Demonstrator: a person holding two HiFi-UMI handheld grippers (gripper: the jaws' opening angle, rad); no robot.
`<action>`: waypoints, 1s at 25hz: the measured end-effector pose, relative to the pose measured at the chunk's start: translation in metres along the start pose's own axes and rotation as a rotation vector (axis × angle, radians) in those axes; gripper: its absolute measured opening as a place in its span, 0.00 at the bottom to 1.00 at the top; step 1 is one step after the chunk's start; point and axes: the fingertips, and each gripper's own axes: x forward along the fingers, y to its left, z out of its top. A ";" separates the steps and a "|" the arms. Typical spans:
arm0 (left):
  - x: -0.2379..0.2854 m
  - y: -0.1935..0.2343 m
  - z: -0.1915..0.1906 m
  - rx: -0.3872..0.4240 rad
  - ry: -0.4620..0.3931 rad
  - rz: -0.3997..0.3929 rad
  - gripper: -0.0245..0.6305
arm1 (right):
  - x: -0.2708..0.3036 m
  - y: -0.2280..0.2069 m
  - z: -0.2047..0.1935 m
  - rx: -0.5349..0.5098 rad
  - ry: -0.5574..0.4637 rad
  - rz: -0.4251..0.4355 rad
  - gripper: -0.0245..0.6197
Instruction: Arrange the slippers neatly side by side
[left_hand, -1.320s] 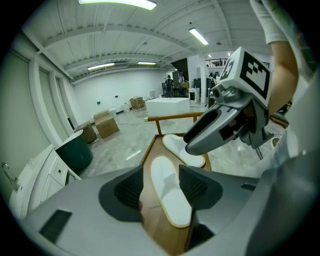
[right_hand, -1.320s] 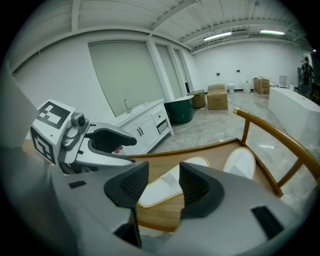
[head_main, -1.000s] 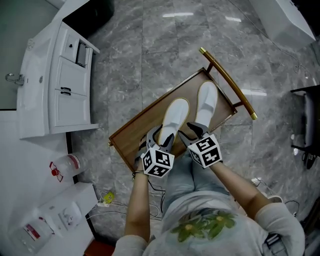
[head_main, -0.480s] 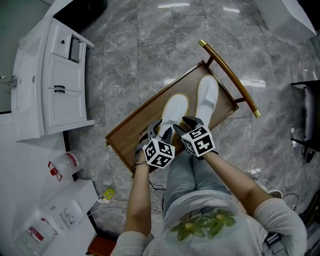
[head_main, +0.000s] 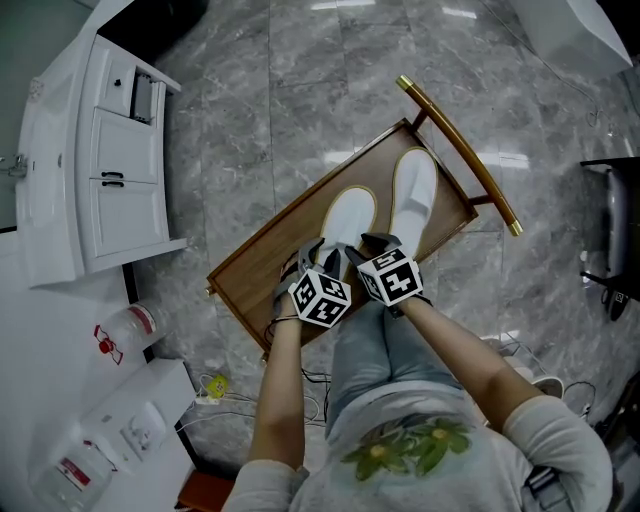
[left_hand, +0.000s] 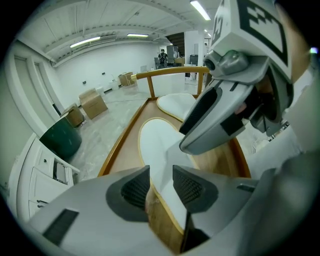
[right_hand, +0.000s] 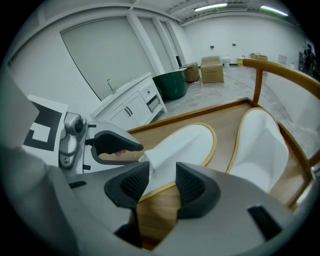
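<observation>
Slippers, two, white with tan rims, on a wooden tray (head_main: 265, 262) set on grey marble floor (head_main: 300, 100), both toward the tray's railed end, toes to its far long edge. Just beside the gold rail (head_main: 455, 150), the right slipper (head_main: 414, 190); next to that one and angled slightly off it, the left slipper (head_main: 349, 215), heel at the tray's near long edge. Both tools down at that heel. On the left gripper (left_hand: 161, 186), jaws part-spread and just been closing, astride the heel's tan sole rim, one pad outside the rim and one over the white insole, not yet squeezing. On the right gripper (right_hand: 162, 181), jaws likewise apart, either side of the raised white edge of the upper, fabric filling the gap, no clear pinch. Marker cubes close together above the heel in the head view. Off past the tray's bare end, well apart from it, a white cabinet (head_main: 120, 170).
</observation>
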 end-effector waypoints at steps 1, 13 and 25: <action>0.001 0.000 0.000 -0.005 0.002 -0.004 0.27 | 0.001 0.000 0.001 0.006 -0.004 0.006 0.29; 0.010 -0.003 -0.006 -0.108 0.017 -0.004 0.09 | 0.007 0.001 -0.004 -0.012 -0.003 -0.015 0.09; -0.002 -0.006 -0.013 -0.288 0.006 0.008 0.09 | 0.005 0.008 0.005 -0.080 -0.033 0.002 0.08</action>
